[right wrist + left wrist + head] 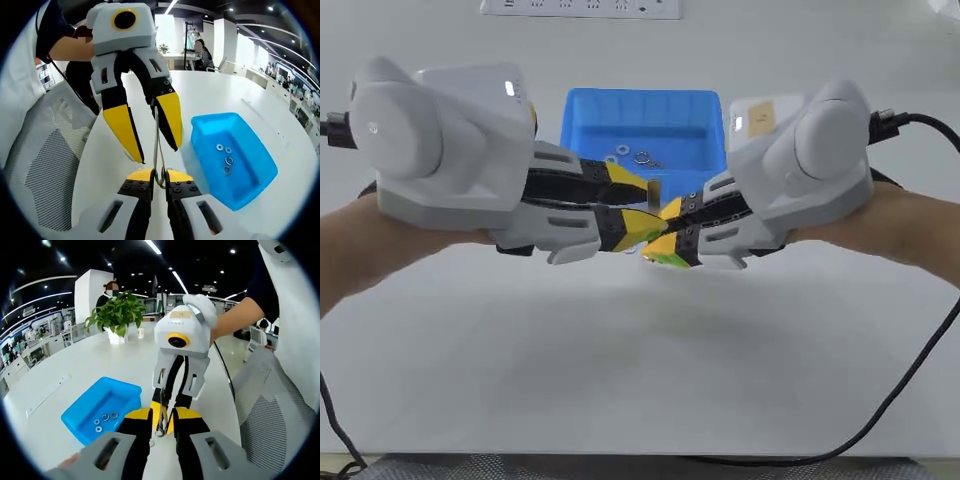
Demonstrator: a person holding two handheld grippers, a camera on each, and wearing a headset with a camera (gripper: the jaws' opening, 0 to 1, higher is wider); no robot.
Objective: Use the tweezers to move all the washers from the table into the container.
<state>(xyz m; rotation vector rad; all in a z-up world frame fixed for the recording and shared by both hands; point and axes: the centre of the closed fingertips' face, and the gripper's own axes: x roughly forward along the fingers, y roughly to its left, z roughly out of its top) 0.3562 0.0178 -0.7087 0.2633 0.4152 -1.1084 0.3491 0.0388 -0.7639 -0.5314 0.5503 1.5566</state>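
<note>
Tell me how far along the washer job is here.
Done: several washers lie in the blue container. In hand: the right gripper is shut on the tweezers, which run between the fingers of the open left gripper. Left: cannot tell whether washers remain on the table.

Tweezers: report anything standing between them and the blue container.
Only the left gripper: its open jaws straddle the tweezers, held by the right gripper, with one jaw on the side toward the container. Nothing else visible does.
</note>
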